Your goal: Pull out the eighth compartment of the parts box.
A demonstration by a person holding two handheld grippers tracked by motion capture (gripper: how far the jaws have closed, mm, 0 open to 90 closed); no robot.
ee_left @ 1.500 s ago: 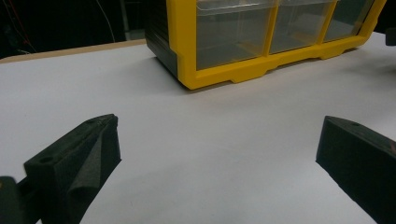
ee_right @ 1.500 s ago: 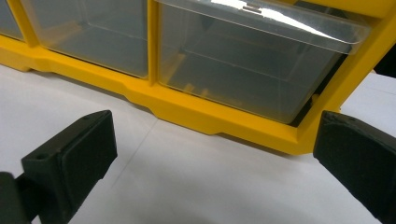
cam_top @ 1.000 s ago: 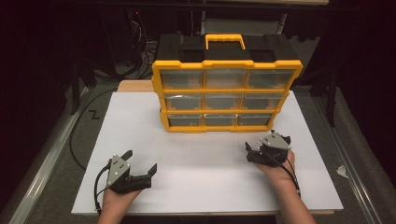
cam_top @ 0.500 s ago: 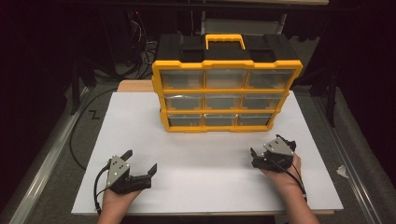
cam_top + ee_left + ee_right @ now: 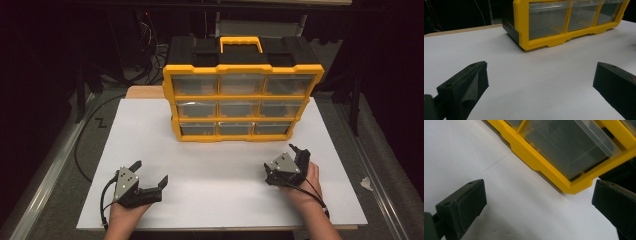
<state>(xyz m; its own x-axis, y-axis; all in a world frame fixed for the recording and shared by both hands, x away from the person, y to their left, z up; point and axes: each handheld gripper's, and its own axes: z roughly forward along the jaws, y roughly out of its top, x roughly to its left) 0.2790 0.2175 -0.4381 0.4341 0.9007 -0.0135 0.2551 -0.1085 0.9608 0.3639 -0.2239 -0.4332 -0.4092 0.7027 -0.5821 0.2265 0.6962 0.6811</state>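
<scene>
A yellow and black organizer box (image 5: 242,100) stands upright at the back middle of the white board (image 5: 220,170), with a yellow handle (image 5: 240,42) on top and three rows of clear drawers facing me. My left gripper (image 5: 150,172) rests near the front left, open and empty, well short of the box. My right gripper (image 5: 299,152) sits at the front right, just ahead of the box's lower right corner, also open with nothing in it. The left gripper (image 5: 540,82) looks at the box's bottom drawers (image 5: 549,21). The right gripper (image 5: 539,202) sees the bottom right drawer (image 5: 571,147) close up.
The white board lies on a table whose wooden edge (image 5: 142,92) shows at the back left. A black cable (image 5: 85,145) curls on the grey floor to the left. A small white scrap (image 5: 366,183) lies on the floor at the right.
My right gripper has drawn back a little from the box toward the front edge. The left gripper has stayed where it was.
</scene>
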